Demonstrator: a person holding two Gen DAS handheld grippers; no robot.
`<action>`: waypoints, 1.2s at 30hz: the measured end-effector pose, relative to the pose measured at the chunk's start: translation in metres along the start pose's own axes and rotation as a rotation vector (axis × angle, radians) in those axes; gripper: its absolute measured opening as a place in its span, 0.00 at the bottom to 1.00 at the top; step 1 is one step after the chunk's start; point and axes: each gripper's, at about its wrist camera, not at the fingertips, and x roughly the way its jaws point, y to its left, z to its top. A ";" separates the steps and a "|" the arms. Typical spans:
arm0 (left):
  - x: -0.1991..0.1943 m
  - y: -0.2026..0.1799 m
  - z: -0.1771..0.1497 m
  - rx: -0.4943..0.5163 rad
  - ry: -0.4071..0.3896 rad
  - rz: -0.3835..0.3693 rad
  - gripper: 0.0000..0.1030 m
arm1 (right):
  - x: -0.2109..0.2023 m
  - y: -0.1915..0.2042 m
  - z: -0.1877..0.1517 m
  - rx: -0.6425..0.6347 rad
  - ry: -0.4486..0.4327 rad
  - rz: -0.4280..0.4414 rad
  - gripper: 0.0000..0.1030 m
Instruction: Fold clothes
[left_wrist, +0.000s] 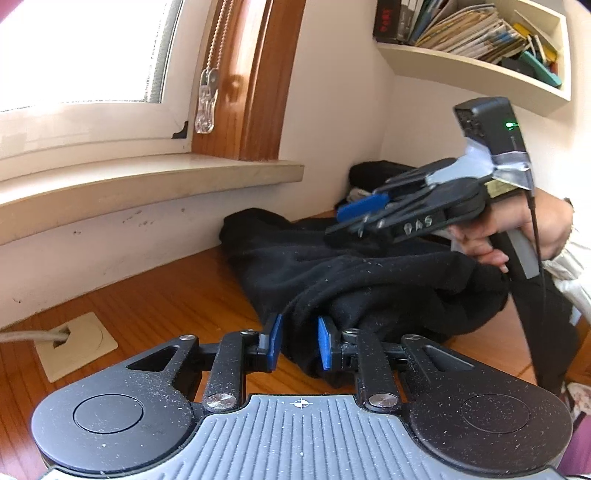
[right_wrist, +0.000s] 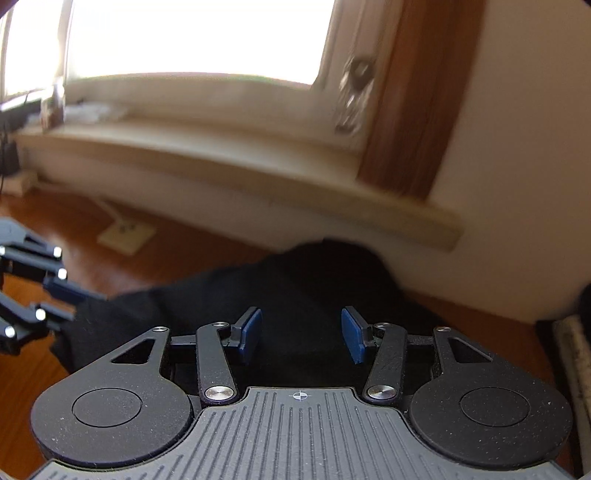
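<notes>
Both grippers face the black garment (left_wrist: 332, 273): left gripper (left_wrist: 300, 341) pinches its near edge, right gripper (right_wrist: 301, 334) hovers open above.

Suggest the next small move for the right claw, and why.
Probably lower the right claw onto the black garment and close on a fold. Its blue pads stand apart over the cloth with nothing pinched. The left claw has a bunched edge of the garment between its pads on the wooden table; a second grip seems needed before folding.
</notes>
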 end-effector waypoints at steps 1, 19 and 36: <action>0.002 0.000 0.000 -0.004 0.003 0.005 0.21 | 0.006 -0.001 0.000 -0.001 0.017 0.006 0.48; -0.045 -0.036 -0.006 0.056 0.004 0.078 0.00 | 0.066 0.001 0.008 0.096 0.101 0.013 0.47; -0.069 -0.027 0.021 -0.034 -0.027 0.032 0.01 | -0.040 -0.047 -0.039 0.150 -0.013 -0.053 0.37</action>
